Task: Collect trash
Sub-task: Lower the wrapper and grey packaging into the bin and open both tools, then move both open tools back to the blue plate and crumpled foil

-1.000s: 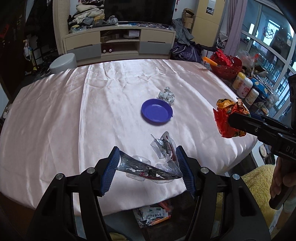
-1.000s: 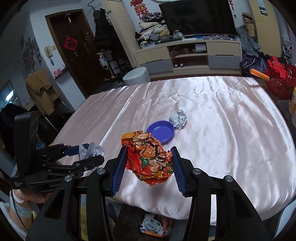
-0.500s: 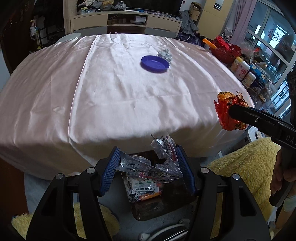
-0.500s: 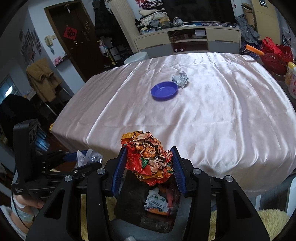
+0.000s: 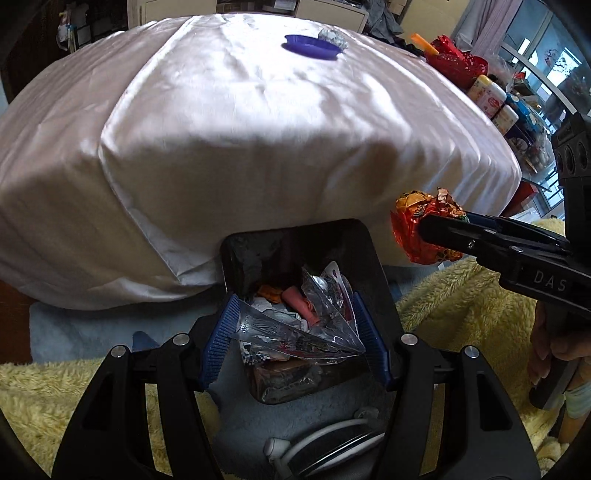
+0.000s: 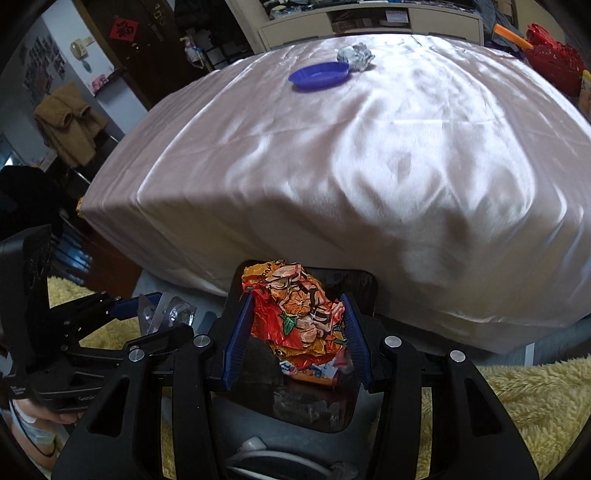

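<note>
Left gripper clamps a clear plastic wrapper above the black trash bin, which stands on the floor at the table's near edge. Right gripper pinches a crumpled orange snack bag over the same bin.

Risk: both grippers crowd one narrow opening; the light wrappers may cling to the pads or drift onto the yellow rug.

A foil ball lies touching the blue plate near the table's far edge.

Bin on floor near table edge, plate far on table, paper ball just right of plate
</note>
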Tool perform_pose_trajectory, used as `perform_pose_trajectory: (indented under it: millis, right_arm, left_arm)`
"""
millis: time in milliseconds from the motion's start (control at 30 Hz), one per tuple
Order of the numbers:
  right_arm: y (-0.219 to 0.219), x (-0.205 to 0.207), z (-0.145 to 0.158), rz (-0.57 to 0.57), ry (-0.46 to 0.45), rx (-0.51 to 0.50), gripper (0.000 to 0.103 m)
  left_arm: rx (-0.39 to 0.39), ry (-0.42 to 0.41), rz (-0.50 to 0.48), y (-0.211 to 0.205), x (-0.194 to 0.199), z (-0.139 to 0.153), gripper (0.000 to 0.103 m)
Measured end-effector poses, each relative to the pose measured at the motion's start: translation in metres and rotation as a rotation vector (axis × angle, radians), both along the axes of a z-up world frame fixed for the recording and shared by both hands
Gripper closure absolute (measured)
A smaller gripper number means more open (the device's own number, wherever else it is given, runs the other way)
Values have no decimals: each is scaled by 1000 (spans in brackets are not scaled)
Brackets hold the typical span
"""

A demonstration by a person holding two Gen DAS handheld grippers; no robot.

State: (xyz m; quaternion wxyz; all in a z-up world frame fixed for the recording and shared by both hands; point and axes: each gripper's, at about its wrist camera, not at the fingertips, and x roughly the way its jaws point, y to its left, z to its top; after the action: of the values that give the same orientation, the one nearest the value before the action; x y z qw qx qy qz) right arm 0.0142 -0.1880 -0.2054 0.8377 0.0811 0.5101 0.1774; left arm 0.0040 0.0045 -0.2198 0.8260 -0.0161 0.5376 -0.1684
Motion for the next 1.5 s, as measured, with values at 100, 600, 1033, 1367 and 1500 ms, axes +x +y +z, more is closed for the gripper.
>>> perform_pose_trajectory:
  millis: [100, 600, 1033, 1367, 1500]
  right_arm:
    - [2, 1, -10, 2, 27, -10, 54]
    - [3, 6, -32, -18, 80, 11, 47]
    - [-15, 8, -27, -81, 77, 83, 32]
    - [-28, 22, 15, -117, -10, 108, 32]
    - [-36, 38, 34, -135, -52, 97, 32]
  left_arm:
    - [3, 34, 0, -1, 1, -16, 44]
    - [-2, 94, -47, -13, 5, -39, 38]
    - [-3, 79, -11, -6, 5, -31, 23]
    - [-26, -14, -14, -3, 13, 13, 21]
    - [-38, -46, -12, -3, 27, 31, 21]
